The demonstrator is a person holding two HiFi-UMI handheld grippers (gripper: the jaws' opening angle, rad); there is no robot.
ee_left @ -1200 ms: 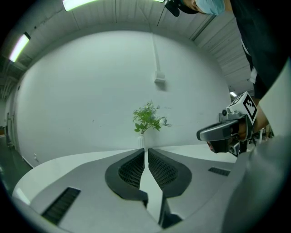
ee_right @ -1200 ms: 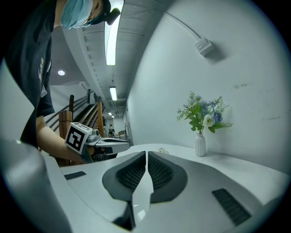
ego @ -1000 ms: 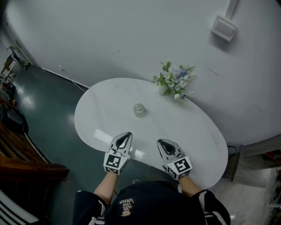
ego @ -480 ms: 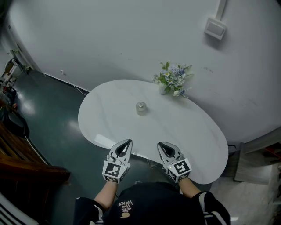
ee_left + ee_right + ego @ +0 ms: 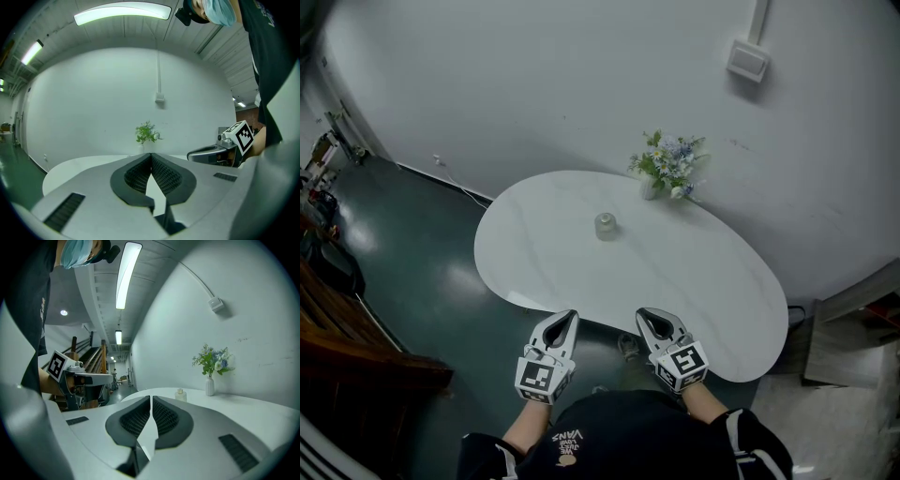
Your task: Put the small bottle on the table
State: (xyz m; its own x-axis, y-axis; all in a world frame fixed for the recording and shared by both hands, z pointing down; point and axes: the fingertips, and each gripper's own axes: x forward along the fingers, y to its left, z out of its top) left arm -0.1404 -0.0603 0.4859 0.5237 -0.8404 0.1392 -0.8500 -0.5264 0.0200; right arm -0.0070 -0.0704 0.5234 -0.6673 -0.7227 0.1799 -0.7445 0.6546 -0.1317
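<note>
A small clear bottle [image 5: 606, 225] with a pale cap stands upright on the white oval table [image 5: 712, 281], near its middle; the right gripper view shows the bottle [image 5: 181, 394] far ahead. My left gripper [image 5: 566, 319] hangs just off the table's near edge, shut and empty. Its jaws meet tip to tip in the left gripper view [image 5: 151, 154]. My right gripper [image 5: 649, 317] is beside it at the near edge, shut with nothing in it, as its own view [image 5: 151, 398] confirms. Both are well short of the bottle.
A small white vase of flowers [image 5: 667, 167] stands at the table's far edge by the wall. A switch box [image 5: 747, 61] hangs on the wall above. Dark green floor [image 5: 412, 234] lies to the left, with wooden stairs [image 5: 347, 347] at the lower left.
Both grippers have drawn back from over the table's near part to just past its edge. The bottle and vase have not moved on the table.
</note>
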